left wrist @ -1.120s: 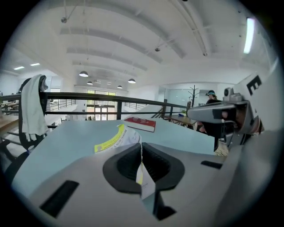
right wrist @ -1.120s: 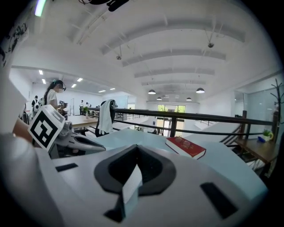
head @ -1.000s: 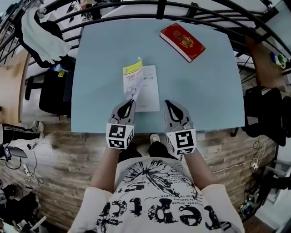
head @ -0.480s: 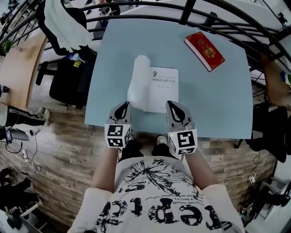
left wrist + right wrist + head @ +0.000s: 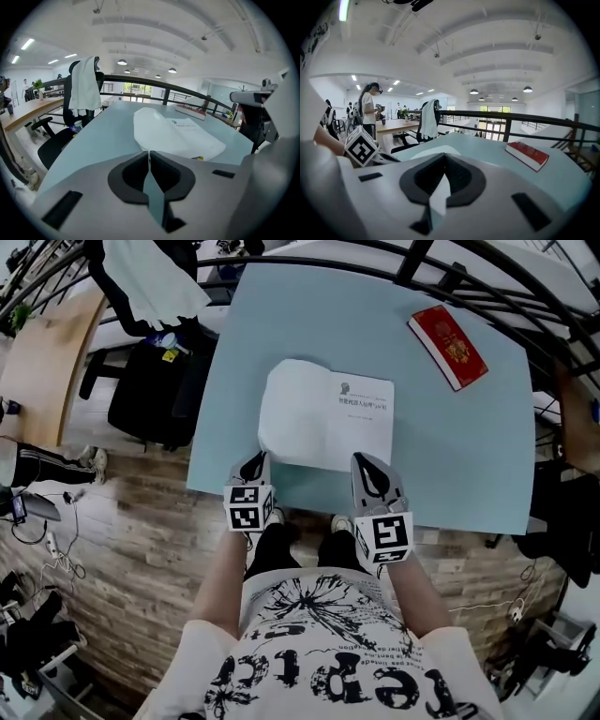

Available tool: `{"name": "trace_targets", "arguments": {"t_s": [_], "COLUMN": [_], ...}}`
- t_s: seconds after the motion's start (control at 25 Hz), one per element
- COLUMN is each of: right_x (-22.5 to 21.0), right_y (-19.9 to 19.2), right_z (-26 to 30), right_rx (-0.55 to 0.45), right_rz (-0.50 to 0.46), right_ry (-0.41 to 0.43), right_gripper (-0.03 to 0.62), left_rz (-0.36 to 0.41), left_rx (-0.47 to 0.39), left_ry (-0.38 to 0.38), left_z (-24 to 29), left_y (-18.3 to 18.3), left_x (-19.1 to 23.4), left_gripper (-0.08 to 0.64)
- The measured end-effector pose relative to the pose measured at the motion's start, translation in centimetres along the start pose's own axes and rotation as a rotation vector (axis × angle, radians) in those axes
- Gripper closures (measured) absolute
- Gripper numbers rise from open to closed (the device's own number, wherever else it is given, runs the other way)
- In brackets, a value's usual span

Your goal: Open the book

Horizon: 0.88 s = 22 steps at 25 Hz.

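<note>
Where the book (image 5: 328, 418) lies: open and flat on the light-blue worktop (image 5: 469, 465), just ahead of the left gripper (image 5: 257, 461) and the right gripper (image 5: 364, 463), spanning the gap between them.
book's pages: a blank white leaf bulges upward on the left gripper's side; a printed title page lies flat on the right gripper's side.
left gripper: jaws pressed together, nothing between them, tip just short of the book's near corner.
right gripper: jaws closed and empty too, tip near the book's near edge.
red book (image 5: 450, 345): closed, well beyond the right gripper, by the far corner.
office chair (image 5: 150, 381): off the worktop, past the left gripper, with a white cloth (image 5: 155, 282) draped over it.
</note>
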State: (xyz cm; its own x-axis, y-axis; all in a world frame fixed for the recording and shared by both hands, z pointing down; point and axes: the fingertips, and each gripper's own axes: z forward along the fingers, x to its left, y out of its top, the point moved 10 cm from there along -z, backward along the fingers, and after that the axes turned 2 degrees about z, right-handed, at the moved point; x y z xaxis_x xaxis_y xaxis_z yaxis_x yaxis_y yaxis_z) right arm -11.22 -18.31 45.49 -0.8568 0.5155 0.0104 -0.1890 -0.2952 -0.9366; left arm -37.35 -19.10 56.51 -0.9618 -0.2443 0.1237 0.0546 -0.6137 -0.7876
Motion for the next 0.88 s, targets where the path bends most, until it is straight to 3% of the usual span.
{"name": "trace_targets", "arguments": {"t_s": [0.28,0.48,0.68,0.88], "right_x": [1.3,2.3,2.3,1.9], "right_y": [-1.0,-0.8,0.2,2.1], "right_z": [1.0,1.2,0.7,-0.1], "right_rx": [0.030,0.024,-0.008,-0.066], "right_rz": [0.015,0.019,0.018,0.000], "right_ry": [-0.006,-0.019,-0.041,-0.051], "right_gripper": [0.581,0.581,0.581,0.581], "left_rz": [-0.125,-0.127,-0.092,-0.036], "left_rx": [0.098,0.126,0.076,-0.049], "left_ry": [-0.026,-0.057,-0.049,-0.083], "left_z": [1.7,1.6,0.1,-1.8], "left_y": [-2.0,-2.1,-0.6,3.7], "left_x": [1.8,2.2,2.7,1.8], "left_gripper": [0.526,0.422,0.405,0.434]}}
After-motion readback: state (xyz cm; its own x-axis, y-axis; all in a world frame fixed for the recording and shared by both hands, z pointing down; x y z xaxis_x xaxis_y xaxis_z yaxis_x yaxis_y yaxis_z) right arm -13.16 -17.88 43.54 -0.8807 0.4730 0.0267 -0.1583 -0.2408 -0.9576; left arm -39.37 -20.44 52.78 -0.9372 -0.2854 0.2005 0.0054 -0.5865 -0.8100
